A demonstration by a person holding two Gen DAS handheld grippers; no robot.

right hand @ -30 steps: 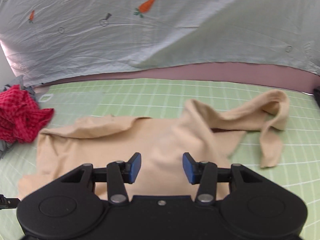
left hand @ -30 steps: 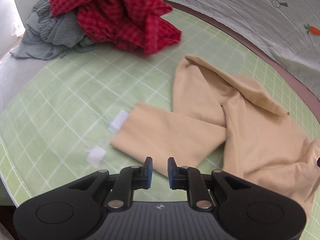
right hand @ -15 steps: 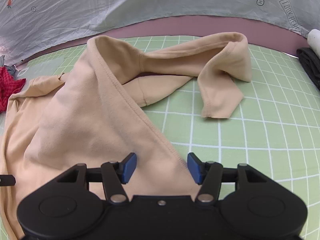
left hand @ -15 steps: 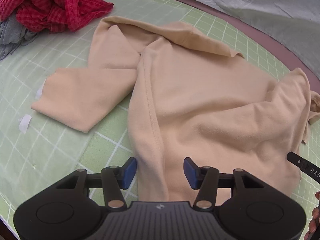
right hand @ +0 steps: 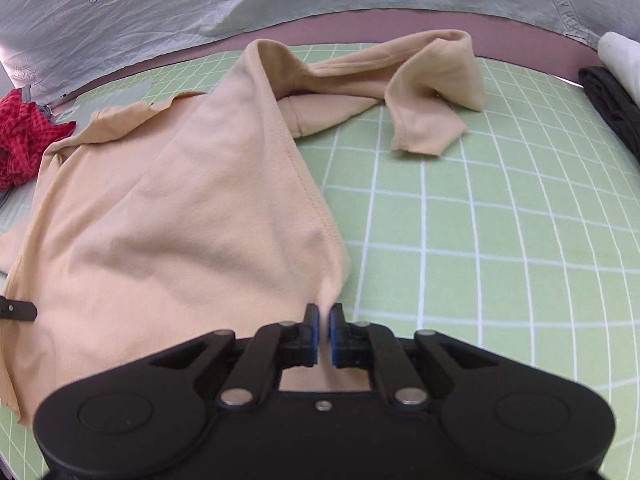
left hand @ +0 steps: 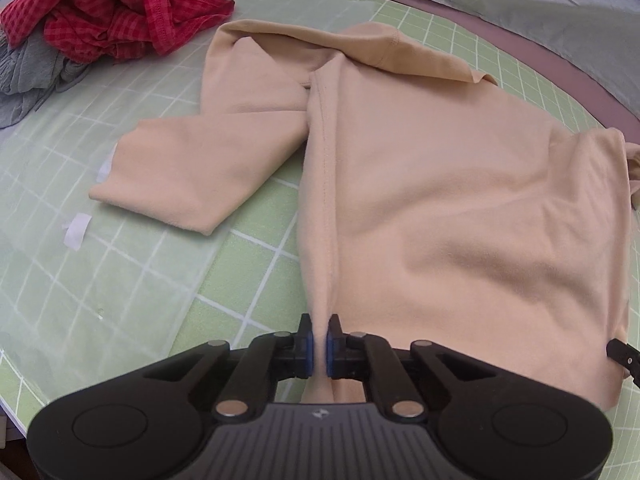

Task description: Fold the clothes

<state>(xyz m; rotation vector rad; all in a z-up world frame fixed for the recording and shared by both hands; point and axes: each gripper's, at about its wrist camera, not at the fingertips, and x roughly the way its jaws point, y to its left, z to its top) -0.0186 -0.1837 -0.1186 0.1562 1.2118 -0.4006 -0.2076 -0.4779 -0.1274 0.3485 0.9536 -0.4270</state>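
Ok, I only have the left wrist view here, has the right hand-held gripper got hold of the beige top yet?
Observer: Yes. The right hand-held gripper is shut on the near edge of the beige top, right beside its side seam.
Operator: And the sleeve on that side, where is it?
Observer: The sleeve lies doubled over on itself, its cuff flat on the green mat, apart from the gripper.
Operator: Anything else over there?
Observer: A dark garment and something white sit at the mat's far right edge, apart from the top.
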